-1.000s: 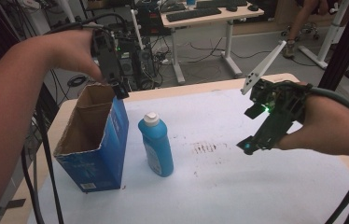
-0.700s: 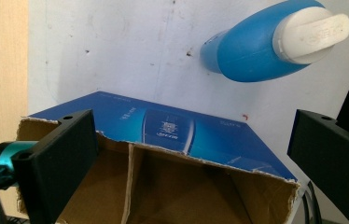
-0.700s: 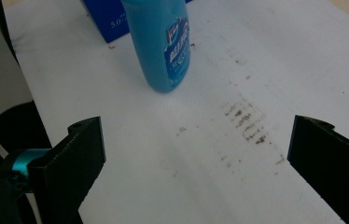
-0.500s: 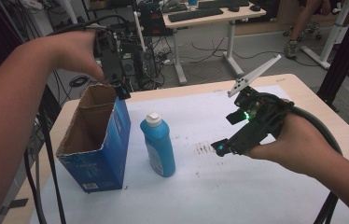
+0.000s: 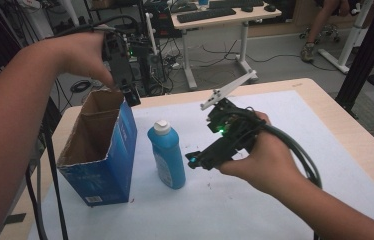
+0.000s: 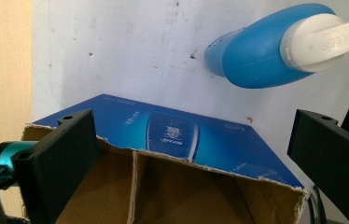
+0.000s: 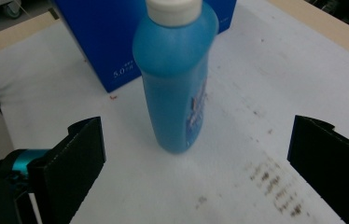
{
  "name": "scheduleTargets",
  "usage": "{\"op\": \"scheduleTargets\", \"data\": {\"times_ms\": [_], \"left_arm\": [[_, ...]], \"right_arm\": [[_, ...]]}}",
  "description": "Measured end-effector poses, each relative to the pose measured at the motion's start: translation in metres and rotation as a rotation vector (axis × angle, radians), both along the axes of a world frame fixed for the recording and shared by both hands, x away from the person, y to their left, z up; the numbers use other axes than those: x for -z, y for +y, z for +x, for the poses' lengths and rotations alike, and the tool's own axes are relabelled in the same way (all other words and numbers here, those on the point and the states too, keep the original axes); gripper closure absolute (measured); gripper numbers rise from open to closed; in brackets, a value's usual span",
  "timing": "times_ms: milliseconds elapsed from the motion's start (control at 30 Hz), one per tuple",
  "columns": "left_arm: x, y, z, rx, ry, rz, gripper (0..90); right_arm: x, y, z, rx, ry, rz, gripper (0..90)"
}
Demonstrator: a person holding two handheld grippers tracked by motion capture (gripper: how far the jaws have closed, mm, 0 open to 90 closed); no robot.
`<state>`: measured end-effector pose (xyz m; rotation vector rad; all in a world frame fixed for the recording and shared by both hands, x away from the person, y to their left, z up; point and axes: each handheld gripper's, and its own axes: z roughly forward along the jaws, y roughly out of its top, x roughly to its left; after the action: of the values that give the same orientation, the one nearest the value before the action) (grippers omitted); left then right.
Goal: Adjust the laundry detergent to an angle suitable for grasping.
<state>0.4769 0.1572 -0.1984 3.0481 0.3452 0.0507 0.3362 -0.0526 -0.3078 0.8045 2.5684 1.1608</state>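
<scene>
Right tongs [image 5: 197, 161], spread wide and empty, face the upright blue bottle [image 5: 167, 156] just ahead; left tongs [image 5: 127, 92], likewise spread, hover over the open blue carton [image 5: 106, 150].

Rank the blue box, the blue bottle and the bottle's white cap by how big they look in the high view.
1. Blue box: largest, taller and wider than the bottle beside it.
2. Blue bottle: clearly smaller than the box.
3. White cap: smallest, a small part of the bottle's top.
All three stand about equally far off, so the order is safe.
</scene>
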Motion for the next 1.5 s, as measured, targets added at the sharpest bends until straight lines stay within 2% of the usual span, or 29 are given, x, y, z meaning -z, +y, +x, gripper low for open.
{"op": "scheduleTargets", "data": {"times_ms": [133,400,467,767,1233,1500], "left_arm": [[0.0,0.002,0.0,-0.005,-0.003,0.001,1.7],[0.003,0.006,0.002,-0.01,0.0,0.005,1.7],[0.004,0.006,0.003,-0.006,0.0,0.005,1.7],[0.007,0.007,0.005,-0.012,0.0,-0.002,1.7],[0.007,0.008,0.005,-0.008,0.003,0.002,1.7],[0.009,0.009,0.005,-0.014,0.007,0.004,1.7]], "right_arm": [[0.006,0.022,0.005,0.013,-0.019,-0.008,3.2],[0.019,0.042,0.016,0.038,-0.034,0.002,3.2],[0.025,0.05,0.017,0.041,-0.046,-0.012,3.2],[0.034,0.064,0.022,0.061,-0.045,0.01,3.2],[0.04,0.078,0.023,0.101,-0.098,0.008,3.2],[0.044,0.082,0.023,0.139,-0.111,0.004,3.3]]}}
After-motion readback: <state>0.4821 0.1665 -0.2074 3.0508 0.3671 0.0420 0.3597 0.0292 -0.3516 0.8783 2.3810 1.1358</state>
